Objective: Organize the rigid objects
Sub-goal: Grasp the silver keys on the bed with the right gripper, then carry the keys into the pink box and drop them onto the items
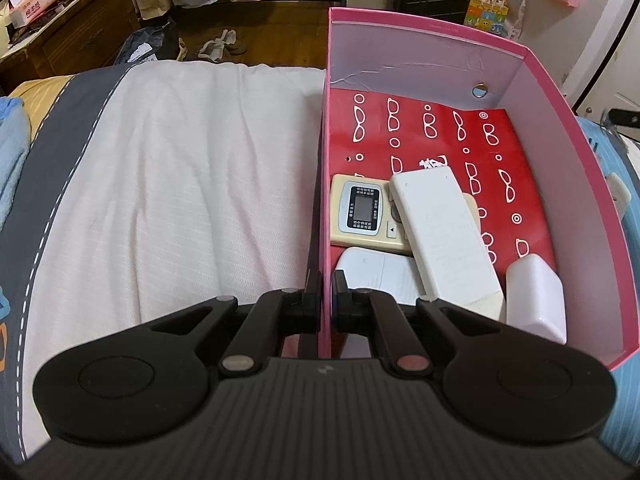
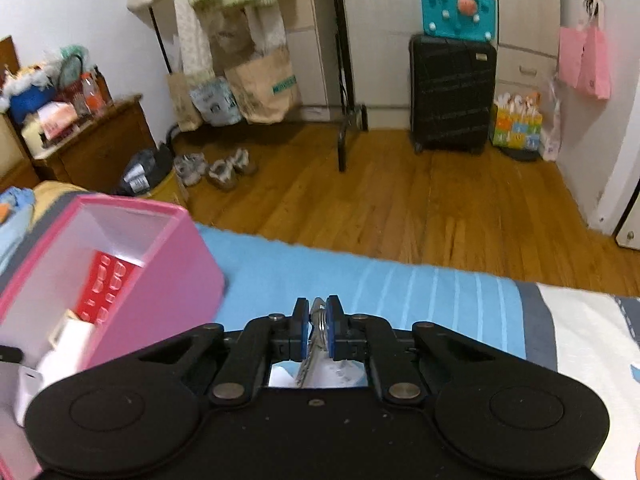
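A pink box (image 1: 568, 184) with a red patterned floor stands on the bed. Inside lie a beige remote with a screen (image 1: 362, 210), a long white remote (image 1: 444, 232), a flat white device (image 1: 380, 276) and a white block (image 1: 536, 296). My left gripper (image 1: 326, 284) is shut on the box's left wall, one finger outside and one inside. The box also shows in the right wrist view (image 2: 160, 264) at the left. My right gripper (image 2: 318, 312) is shut on a metal fork (image 2: 316, 328), held above the blue bedding to the right of the box.
The bed carries a white cover (image 1: 180, 168) with grey bands and a blue striped blanket (image 2: 400, 280). Beyond it are a wooden floor (image 2: 400, 200), a black suitcase (image 2: 452, 92), shoes (image 2: 216, 168), a wooden cabinet (image 2: 96, 148) and hanging bags.
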A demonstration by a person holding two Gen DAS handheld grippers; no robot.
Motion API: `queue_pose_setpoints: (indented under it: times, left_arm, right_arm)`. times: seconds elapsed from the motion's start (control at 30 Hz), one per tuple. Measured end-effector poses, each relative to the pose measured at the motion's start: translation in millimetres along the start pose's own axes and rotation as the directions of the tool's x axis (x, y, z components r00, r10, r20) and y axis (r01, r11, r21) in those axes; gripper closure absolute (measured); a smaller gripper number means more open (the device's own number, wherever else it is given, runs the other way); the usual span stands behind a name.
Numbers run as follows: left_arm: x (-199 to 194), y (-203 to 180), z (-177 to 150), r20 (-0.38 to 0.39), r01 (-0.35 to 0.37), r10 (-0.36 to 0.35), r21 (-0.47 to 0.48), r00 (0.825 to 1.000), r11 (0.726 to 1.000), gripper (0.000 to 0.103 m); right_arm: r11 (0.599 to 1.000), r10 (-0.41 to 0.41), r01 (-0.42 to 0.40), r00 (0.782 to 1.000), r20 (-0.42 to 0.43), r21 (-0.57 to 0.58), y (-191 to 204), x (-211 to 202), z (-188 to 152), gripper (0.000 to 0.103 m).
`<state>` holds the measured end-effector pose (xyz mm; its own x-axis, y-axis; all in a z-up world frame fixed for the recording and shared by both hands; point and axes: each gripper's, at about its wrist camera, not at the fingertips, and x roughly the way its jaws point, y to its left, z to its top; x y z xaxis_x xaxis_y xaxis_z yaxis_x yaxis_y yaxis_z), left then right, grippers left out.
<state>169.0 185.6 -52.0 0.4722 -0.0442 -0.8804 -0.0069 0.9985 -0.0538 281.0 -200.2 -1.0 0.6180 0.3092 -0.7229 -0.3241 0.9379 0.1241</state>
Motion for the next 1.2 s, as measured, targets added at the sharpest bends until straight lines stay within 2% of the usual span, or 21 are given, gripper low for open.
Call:
queue_pose_setpoints:
  times: [0.27, 0.47, 0.63, 0.8, 0.93, 1.03, 1.2]
  left_arm:
    - [-0.7, 2.5, -0.3, 0.0, 0.012, -0.012, -0.017, 1.0, 1.0, 0.099]
    - [-0.3, 7.9, -0.7, -0.001, 0.032, -0.032, -0.061, 0.999, 0.998, 0.098]
    - [-0.6, 6.3, -1.1, 0.002, 0.03, -0.03, -0.048, 1.0, 0.998, 0.098]
    - [-0.6, 6.1, -1.7, 0.004, 0.029, -0.029, -0.044, 1.0, 0.999, 0.098]
    - [-0.6, 6.2, -2.5, 0.005, 0.028, -0.028, -0.045, 1.0, 0.999, 0.098]
    - [-0.2, 6.3, -2.2, 0.003, 0.029, -0.029, -0.044, 1.0, 0.999, 0.098]
    - [-1.4, 6.0, -2.4, 0.006, 0.029, -0.029, -0.038, 1.0, 0.999, 0.098]
  right_arm:
    - [0.995, 0.083, -0.081, 0.995, 0.049, -0.057, 42.2, -46.9, 8.7, 0.092]
    - [0.974, 0.202, -0.195, 0.978, 0.056, -0.119, 87.7, -81.0, 16.8, 0.092]
    - [0.929, 0.339, -0.336, 0.941, -0.004, -0.156, 127.6, -81.3, 10.2, 0.092]
    - [0.877, 0.437, -0.455, 0.889, -0.135, -0.152, 161.7, -55.7, -3.4, 0.092]
    - [0.856, 0.454, -0.493, 0.861, -0.229, -0.154, 184.1, -26.5, -19.6, 0.092]
    - [0.851, 0.449, -0.498, 0.854, -0.263, -0.166, 191.9, -5.0, -27.6, 0.092]
    - [0.882, 0.372, -0.431, 0.884, -0.282, -0.189, 197.9, 21.2, -19.1, 0.092]
